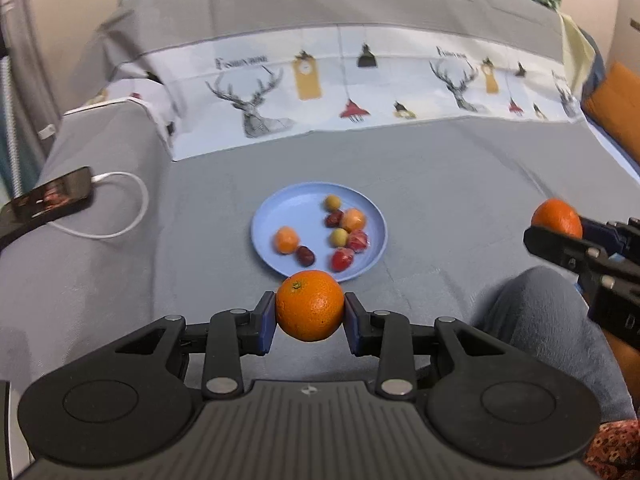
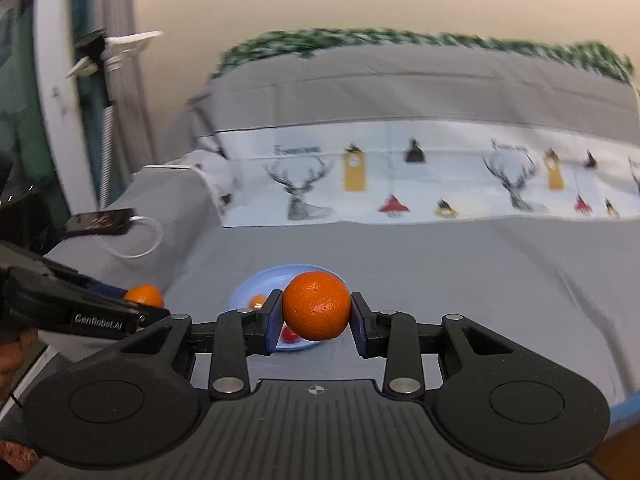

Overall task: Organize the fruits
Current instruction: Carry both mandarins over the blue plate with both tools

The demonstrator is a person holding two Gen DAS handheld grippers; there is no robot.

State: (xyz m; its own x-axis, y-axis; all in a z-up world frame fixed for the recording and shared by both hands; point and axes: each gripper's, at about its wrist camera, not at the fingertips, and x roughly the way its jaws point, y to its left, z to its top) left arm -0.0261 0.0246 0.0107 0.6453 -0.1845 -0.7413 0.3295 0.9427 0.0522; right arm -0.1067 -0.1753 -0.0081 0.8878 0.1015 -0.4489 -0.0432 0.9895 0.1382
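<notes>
A phone [image 1: 52, 196] lies charging at left. My left gripper [image 1: 310, 318] holds an orange [image 1: 310, 306] just short of the blue plate [image 1: 272, 216] on the bed; its side reads "GenRobot.AI". My right gripper [image 2: 316, 320] clamps another orange [image 2: 317, 305].

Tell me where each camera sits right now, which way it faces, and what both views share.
Left wrist: behind the left gripper, looking down on the blue plate; it grips an orange; a knee and the right gripper show at the right.
Right wrist: behind the right gripper, facing flatter toward the sofa back; it grips another orange; the left gripper shows at the left.
Shared: plate, phone, both oranges.
</notes>
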